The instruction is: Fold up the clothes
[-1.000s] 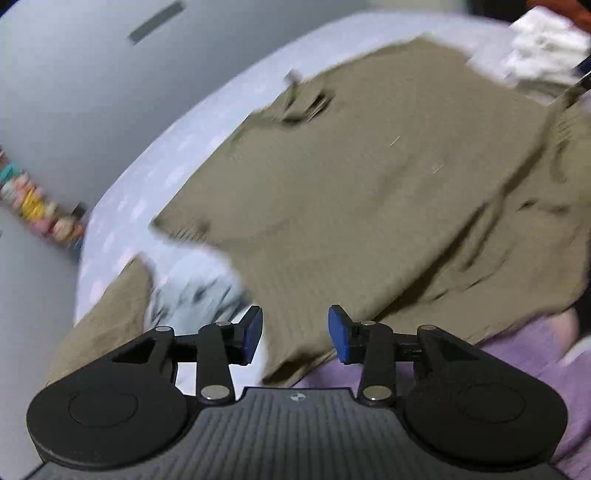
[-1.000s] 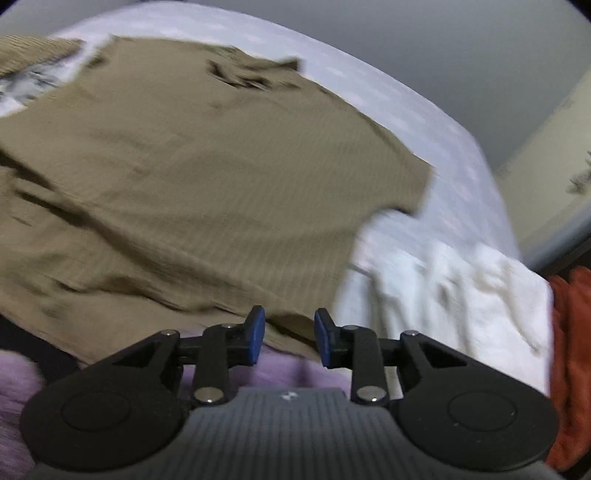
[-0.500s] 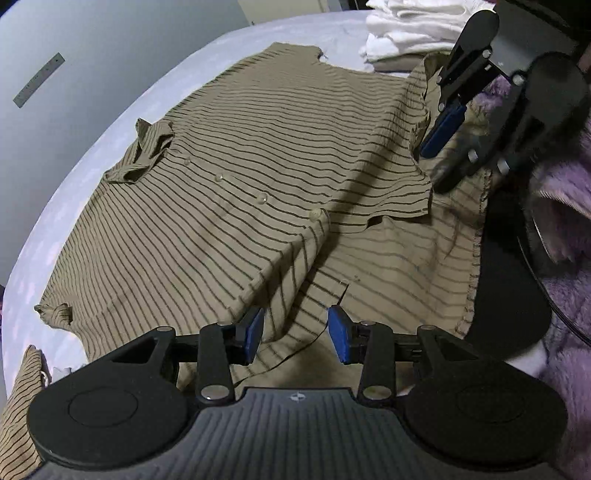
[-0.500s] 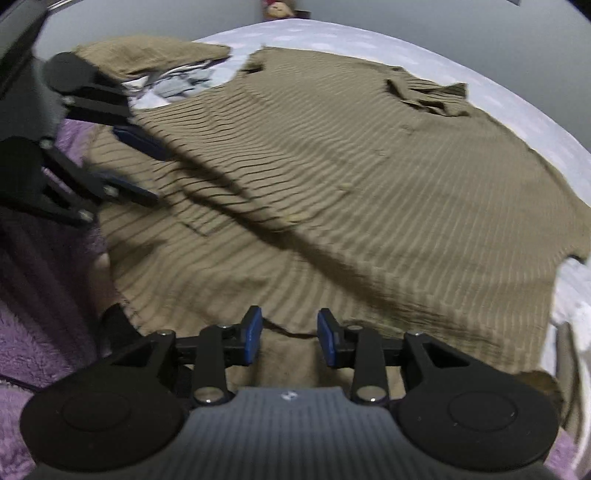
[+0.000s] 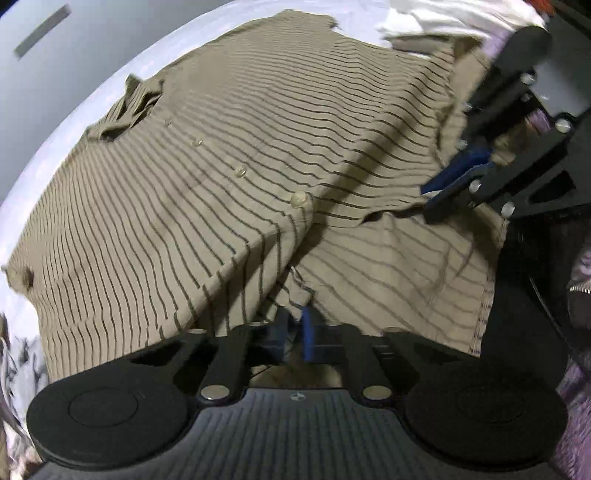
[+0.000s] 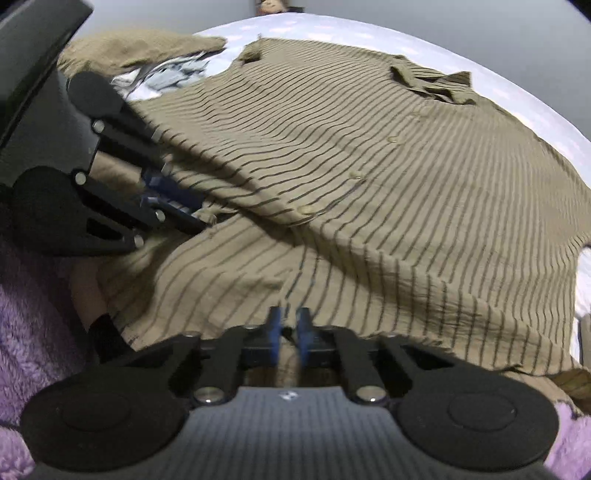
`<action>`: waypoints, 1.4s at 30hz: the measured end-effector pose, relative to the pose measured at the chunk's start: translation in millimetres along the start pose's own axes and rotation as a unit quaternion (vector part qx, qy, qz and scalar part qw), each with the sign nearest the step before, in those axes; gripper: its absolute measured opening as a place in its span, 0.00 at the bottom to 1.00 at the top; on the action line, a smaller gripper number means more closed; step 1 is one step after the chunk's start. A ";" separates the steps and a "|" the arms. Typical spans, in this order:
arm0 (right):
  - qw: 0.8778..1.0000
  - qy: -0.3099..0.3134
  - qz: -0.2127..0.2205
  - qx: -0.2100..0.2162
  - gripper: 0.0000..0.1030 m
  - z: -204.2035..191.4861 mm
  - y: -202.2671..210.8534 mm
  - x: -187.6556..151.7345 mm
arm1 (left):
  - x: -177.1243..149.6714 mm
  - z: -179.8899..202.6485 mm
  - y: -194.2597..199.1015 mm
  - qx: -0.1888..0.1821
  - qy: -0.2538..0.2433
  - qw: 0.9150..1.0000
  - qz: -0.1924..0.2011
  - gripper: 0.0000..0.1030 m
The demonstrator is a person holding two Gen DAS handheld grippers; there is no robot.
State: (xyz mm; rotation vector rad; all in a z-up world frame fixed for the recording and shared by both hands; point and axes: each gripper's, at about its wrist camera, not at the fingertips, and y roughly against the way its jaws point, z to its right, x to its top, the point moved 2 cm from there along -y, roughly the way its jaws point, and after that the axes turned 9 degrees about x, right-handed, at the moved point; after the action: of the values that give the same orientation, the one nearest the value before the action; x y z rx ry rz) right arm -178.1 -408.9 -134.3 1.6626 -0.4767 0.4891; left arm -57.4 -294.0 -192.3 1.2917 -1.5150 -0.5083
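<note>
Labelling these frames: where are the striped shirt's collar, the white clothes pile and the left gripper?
collar [image 5: 127, 110], left wrist view, crumpled fold.
white clothes pile [image 5: 443, 14], left wrist view, top edge.
left gripper [image 5: 295, 328], left wrist view, between fingertips.

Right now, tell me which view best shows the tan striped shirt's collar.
The left wrist view: the tan striped shirt's collar lies crumpled but sharp above the button row. In the right wrist view the collar is also visible, just softer and blurrier.

A pale lavender bed sheet [image 5: 122, 66] was spread over the bed. At the sheet's far right corner in the left wrist view, a stack of white folded laundry [image 5: 454, 16] was laid. On the sheet's far left side in the right wrist view, a grey-and-white patterned cloth [image 6: 170, 74] was seen beneath a plain tan garment [image 6: 136, 50]. Fuzzy purple fabric [image 6: 33, 325] was seen at the sheet's near edge.
</note>
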 end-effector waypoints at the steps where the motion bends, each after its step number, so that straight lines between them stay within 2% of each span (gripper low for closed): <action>1: 1.000 -0.004 0.004 0.001 0.05 0.5 2.2 0.2 | 0.3 -0.9 3.1 0.005 0.001 1.000 0.008 0.02; 5: 1.000 -0.003 0.027 0.011 0.05 -5.6 18.5 3.7 | 3.0 0.7 27.4 -0.017 0.014 0.999 0.042 0.02; 8: 0.999 0.012 0.034 0.018 0.05 -16.1 31.0 8.1 | 4.1 6.9 43.3 -0.046 0.011 0.998 0.052 0.01; 15: 0.998 0.047 -0.018 0.031 0.05 -35.7 19.6 2.6 | -1.0 39.4 40.1 -0.098 -0.046 0.994 0.015 0.02; 19: 0.997 0.055 -0.041 0.040 0.07 -40.9 10.7 -3.5 | -7.4 41.5 31.4 -0.099 -0.051 0.994 -0.001 0.02; 21: 0.997 0.050 -0.050 0.045 0.13 -39.1 6.7 -4.9 | -9.5 42.6 29.0 -0.098 -0.052 0.994 -0.007 0.03; 23: 0.996 0.046 -0.055 0.049 0.20 -38.8 5.7 -6.7 | -10.2 42.4 32.2 -0.099 -0.055 0.994 0.000 0.10; 26: 0.997 0.047 -0.043 0.050 0.22 -38.8 15.0 -8.2 | -11.1 39.0 39.5 -0.102 -0.052 0.993 0.014 0.17; 28: 0.998 0.043 -0.030 0.046 0.33 -34.5 22.7 -4.9 | -9.8 29.7 45.1 -0.108 -0.040 0.993 0.023 0.19; 30: 0.998 0.040 -0.022 0.036 0.38 -27.9 30.3 -1.5 | -7.2 12.2 49.9 -0.108 -0.022 0.994 0.028 0.20; 36: 0.999 0.023 0.014 -0.021 0.58 10.0 58.7 9.9 | -1.2 -60.4 60.5 -0.067 0.041 0.996 0.032 0.24; 39: 0.998 -0.010 0.035 -0.057 0.59 41.5 68.1 16.9 | 2.3 -111.2 53.9 -0.017 0.078 0.997 0.024 0.28; 42: 0.992 -0.057 0.057 -0.098 0.61 76.9 73.3 21.7 | 4.8 -158.9 50.7 0.036 0.116 0.993 0.014 0.28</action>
State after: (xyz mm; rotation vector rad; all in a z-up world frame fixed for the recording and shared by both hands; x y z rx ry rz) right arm -197.9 -495.9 -72.8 1.4853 -0.6849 0.4186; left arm 59.7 -235.5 -88.8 1.3353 -1.3651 -0.2769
